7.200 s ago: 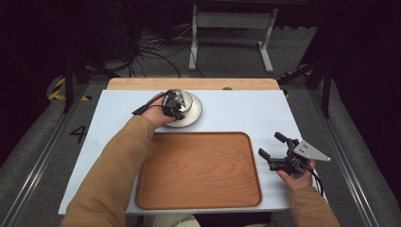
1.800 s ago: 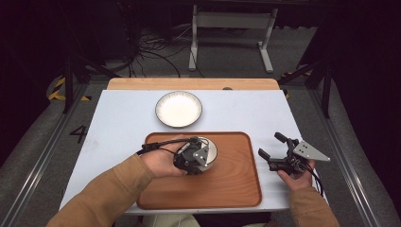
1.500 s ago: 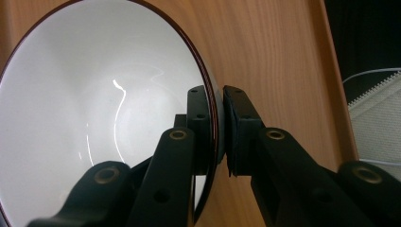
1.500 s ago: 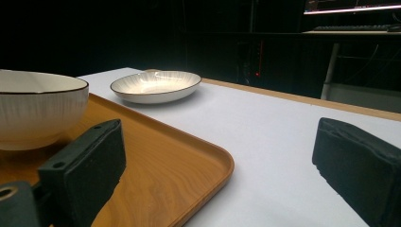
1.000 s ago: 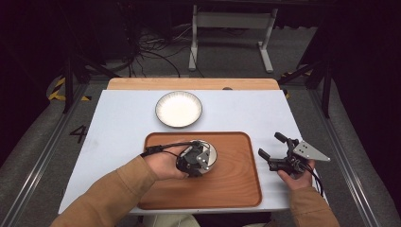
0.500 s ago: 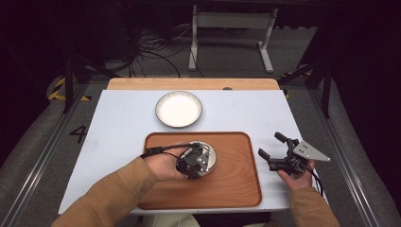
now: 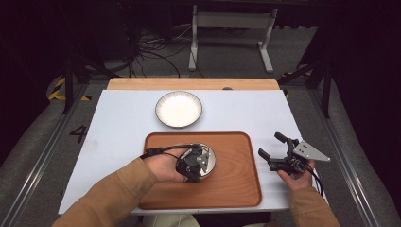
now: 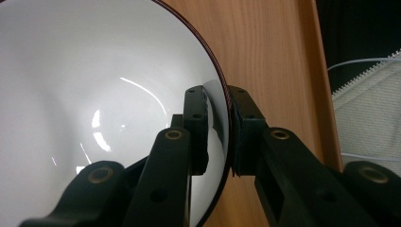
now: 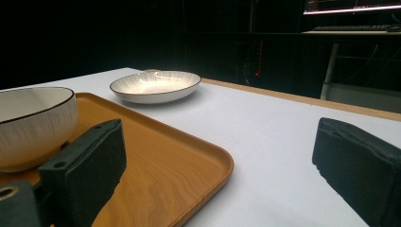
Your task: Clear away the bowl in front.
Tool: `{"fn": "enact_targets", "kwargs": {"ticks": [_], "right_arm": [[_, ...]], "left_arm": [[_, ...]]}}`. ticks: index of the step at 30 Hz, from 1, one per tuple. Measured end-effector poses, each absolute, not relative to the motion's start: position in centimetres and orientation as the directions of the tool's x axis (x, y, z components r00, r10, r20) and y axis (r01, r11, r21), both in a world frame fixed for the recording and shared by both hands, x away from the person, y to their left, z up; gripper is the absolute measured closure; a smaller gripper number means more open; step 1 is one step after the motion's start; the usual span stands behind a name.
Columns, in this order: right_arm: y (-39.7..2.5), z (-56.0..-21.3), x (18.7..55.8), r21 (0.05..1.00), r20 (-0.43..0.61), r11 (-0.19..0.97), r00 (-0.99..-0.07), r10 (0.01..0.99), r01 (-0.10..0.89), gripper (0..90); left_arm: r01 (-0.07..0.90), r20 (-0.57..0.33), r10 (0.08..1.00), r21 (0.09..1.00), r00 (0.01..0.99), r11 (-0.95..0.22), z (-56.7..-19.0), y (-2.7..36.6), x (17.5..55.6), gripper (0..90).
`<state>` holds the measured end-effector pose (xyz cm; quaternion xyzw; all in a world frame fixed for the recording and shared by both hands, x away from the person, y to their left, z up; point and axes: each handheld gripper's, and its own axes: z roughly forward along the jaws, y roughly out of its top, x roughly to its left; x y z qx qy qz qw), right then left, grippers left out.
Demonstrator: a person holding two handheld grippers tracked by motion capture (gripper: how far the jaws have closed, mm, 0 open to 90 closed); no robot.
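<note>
On the white table top (image 7: pixel 118 123), a rectangular wooden tray with rounded corners (image 7: pixel 231 184) is set near the person's edge, and a round white ribbed bowl with a dark rim (image 7: pixel 209 158) is seen resting on its left half. The left gripper (image 7: pixel 191 165) is held over the bowl's near side, gripped by a hand in a tan sleeve (image 7: pixel 113 194). From the left gripper view, the bowl's rim (image 8: pixel 222 94) is caught between the two black jaws: one pad is pressed inside against the glossy white wall, the other outside over the tray's wood grain (image 8: pixel 274 52). The jaws are closed down to the thickness of the rim.

Further back, a shallow white ribbed plate with a dark edge (image 7: pixel 178 109) is left on the bare table, well apart from the tray. In the right gripper view it is seen beyond the tray's corner (image 9: pixel 156 86), with the bowl (image 9: pixel 35 125) at the left.

The right gripper (image 7: pixel 274 149) is held just off the tray's right edge, low over the table. Its jaws are spread wide and nothing is held between them; bare table is seen through the gap.
</note>
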<state>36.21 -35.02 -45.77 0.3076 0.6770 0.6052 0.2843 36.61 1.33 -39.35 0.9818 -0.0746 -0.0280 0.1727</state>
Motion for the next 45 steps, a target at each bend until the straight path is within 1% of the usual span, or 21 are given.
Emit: {"fn": "enact_targets", "kwargs": {"ticks": [5,7,8,9,11,13,16,19,20,22,23,26,27,29,31,32,36,37,40,43,45], "right_arm": [[-35.0,-45.8,36.2,0.994,-0.012,0.078,-0.649,0.761,0.072,4.5],[-35.0,-45.8,36.2,0.994,-0.011,0.077,-0.649,0.761,0.073,4.5],[-35.0,-45.8,36.2,0.994,-0.011,0.077,-0.649,0.761,0.073,4.5],[-35.0,-45.8,36.2,0.994,-0.012,0.078,-0.649,0.761,0.072,4.5],[-35.0,-45.8,36.2,0.994,-0.012,0.078,-0.649,0.761,0.073,4.6],[-35.0,-45.8,36.2,0.994,-0.014,0.079,-0.648,0.762,0.072,4.7],[-35.0,-45.8,36.2,0.994,-0.016,0.080,-0.647,0.763,0.071,4.6],[-35.0,-45.8,36.2,0.994,-0.017,0.082,-0.647,0.762,0.070,4.6],[-35.0,-45.8,36.2,0.994,-0.017,0.082,-0.647,0.762,0.070,4.6],[-35.0,-45.8,36.2,0.994,-0.016,0.082,-0.648,0.761,0.071,4.6],[-35.0,-45.8,36.2,0.994,-0.016,0.082,-0.648,0.762,0.072,4.6],[-35.0,-45.8,36.3,0.994,-0.013,0.081,-0.650,0.760,0.075,4.6],[-35.0,-45.8,36.3,0.994,-0.012,0.081,-0.650,0.760,0.076,4.6],[-35.0,-45.8,36.3,0.994,-0.012,0.081,-0.650,0.760,0.076,4.6],[-34.9,-45.8,36.3,0.994,-0.014,0.083,-0.650,0.760,0.075,4.6],[-34.9,-45.8,36.3,0.994,-0.016,0.084,-0.650,0.760,0.074,4.6],[-34.9,-45.8,36.3,0.994,-0.017,0.085,-0.650,0.759,0.073,4.5],[-34.9,-45.8,36.3,0.994,-0.017,0.085,-0.650,0.759,0.073,4.5],[-34.9,-45.8,36.3,0.994,-0.014,0.083,-0.651,0.759,0.075,4.5],[-35.0,-45.8,36.3,0.994,-0.014,0.084,-0.651,0.759,0.076,4.5],[-34.9,-45.8,36.3,0.994,-0.014,0.083,-0.651,0.759,0.075,4.4]], "left_arm": [[-0.090,-0.048,-0.116,0.374,0.992,-0.923,-39.2,1.6,36.5,66.2],[-0.082,-0.055,-0.112,0.382,0.992,-0.920,-39.0,1.6,36.5,61.8],[-0.080,-0.058,-0.112,0.398,0.992,-0.914,-39.0,1.7,36.6,61.8],[-0.070,-0.057,-0.103,0.416,0.993,-0.907,-38.9,2.0,36.6,57.1],[-0.066,-0.057,-0.099,0.421,0.993,-0.904,-38.7,2.1,36.6,56.4],[-0.036,-0.071,-0.076,0.452,0.995,-0.892,-38.5,2.6,36.5,54.0],[-0.010,-0.055,-0.044,0.501,0.998,-0.866,-38.0,3.3,36.4,47.1],[0.019,-0.055,-0.013,0.545,0.998,-0.838,-37.5,4.1,36.2,46.5],[0.019,-0.055,-0.013,0.545,0.998,-0.838,-37.5,4.1,36.2,46.0],[0.045,-0.035,0.030,0.591,0.999,-0.805,-36.9,5.0,36.0,44.3],[0.045,-0.035,0.030,0.591,0.999,-0.805,-36.9,5.0,36.0,42.9],[0.075,-0.031,0.071,0.627,0.997,-0.775,-36.7,5.8,35.8,41.1],[0.090,-0.025,0.096,0.641,0.995,-0.762,-36.6,6.4,35.8,39.1],[0.105,-0.024,0.118,0.654,0.993,-0.749,-36.7,6.9,35.8,37.0],[0.115,-0.028,0.129,0.658,0.991,-0.744,-36.8,7.3,35.8,36.6],[0.133,-0.029,0.153,0.663,0.988,-0.736,-36.9,7.7,35.6,36.1],[0.151,-0.026,0.182,0.684,0.983,-0.714,-37.1,8.5,35.6,31.0],[0.166,-0.028,0.205,0.696,0.978,-0.698,-37.1,8.9,35.6,31.0],[0.184,-0.026,0.240,0.721,0.970,-0.668,-37.3,9.8,35.7,26.8],[0.204,-0.029,0.275,0.746,0.961,-0.634,-37.5,10.9,35.8,25.2],[0.226,-0.027,0.316,0.755,0.948,-0.615,-37.7,11.7,35.7,23.5]]}}
